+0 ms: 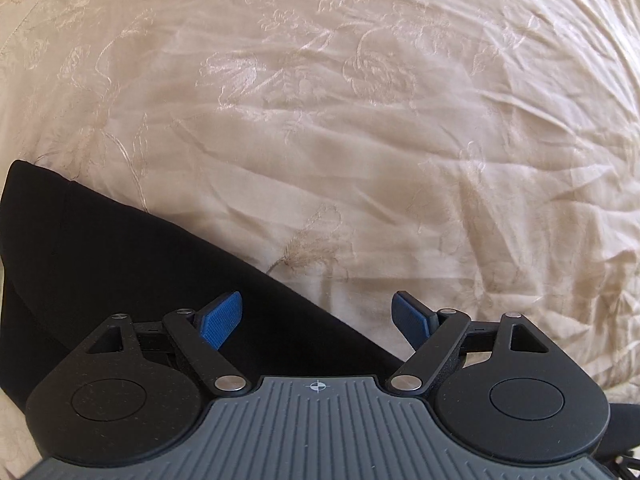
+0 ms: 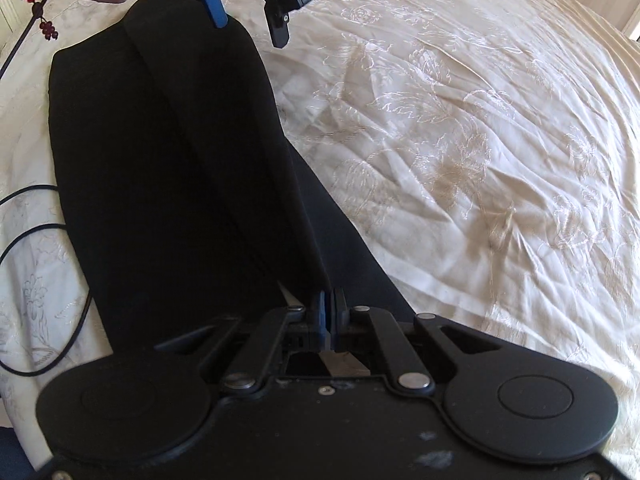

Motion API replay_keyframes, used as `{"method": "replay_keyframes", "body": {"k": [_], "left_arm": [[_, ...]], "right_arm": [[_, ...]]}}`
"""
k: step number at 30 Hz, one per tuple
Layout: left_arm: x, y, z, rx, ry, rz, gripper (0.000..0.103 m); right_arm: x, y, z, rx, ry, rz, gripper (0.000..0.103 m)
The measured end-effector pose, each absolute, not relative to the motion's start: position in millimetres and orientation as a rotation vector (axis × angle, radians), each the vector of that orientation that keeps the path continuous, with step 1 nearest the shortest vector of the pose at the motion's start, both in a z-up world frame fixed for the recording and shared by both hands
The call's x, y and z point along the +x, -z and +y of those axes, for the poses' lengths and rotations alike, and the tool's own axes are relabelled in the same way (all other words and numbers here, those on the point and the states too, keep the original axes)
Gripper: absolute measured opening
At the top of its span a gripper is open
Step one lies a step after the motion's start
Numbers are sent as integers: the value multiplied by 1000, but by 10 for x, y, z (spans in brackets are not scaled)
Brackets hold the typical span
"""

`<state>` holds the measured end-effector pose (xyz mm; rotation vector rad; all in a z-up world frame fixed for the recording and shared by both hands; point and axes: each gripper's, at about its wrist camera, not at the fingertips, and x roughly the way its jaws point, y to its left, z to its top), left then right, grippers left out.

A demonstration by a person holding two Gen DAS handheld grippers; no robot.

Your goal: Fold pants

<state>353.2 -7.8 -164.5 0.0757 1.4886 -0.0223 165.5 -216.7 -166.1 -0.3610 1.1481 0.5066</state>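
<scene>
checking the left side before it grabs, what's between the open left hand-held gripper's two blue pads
In the left wrist view, the left hand-held gripper straddles the black fabric pants' edge and bare cream embroidered bedspread; neither pad touches.

The pants [image 2: 168, 168] are black, plain and matte — a long dark strip lying on the cream embroidered bedspread [image 2: 480, 140]. In the right wrist view they run from the near edge to the far end, widening in the middle, with one layer folded over another so a lengthwise edge shows down the strip. The far end is rounded. At the near end an edge lifts slightly (a pale sliver shows beneath). The left wrist view shows one straight edge crossing diagonally.
</scene>
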Motion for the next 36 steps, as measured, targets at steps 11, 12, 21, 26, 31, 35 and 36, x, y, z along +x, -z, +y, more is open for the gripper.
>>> {"method": "replay_keyframes", "body": {"k": [11, 12, 21, 26, 31, 35, 36], "left_arm": [[2817, 1424, 229, -15, 87, 1457, 10], [2717, 1376, 269, -17, 89, 1447, 10], [1881, 1357, 606, -77, 88, 1469, 10], [1631, 1581, 719, -95, 89, 1510, 10], [1637, 1586, 666, -64, 106, 1481, 10], [1657, 1574, 616, -31, 110, 1469, 10], [1658, 1570, 608, -28, 109, 1467, 10]], "right_arm": [[1245, 1527, -2027, -278, -404, 1135, 4], [1192, 1515, -2019, -269, -398, 1138, 4], [801, 1627, -1944, -197, -334, 1196, 4], [660, 1673, -2072, -10, -225, 1227, 14], [449, 1550, -2380, 222, -33, 1158, 23], [201, 1531, -2761, 341, 225, 1098, 26], [141, 1539, -2866, 369, 286, 1086, 27]]}}
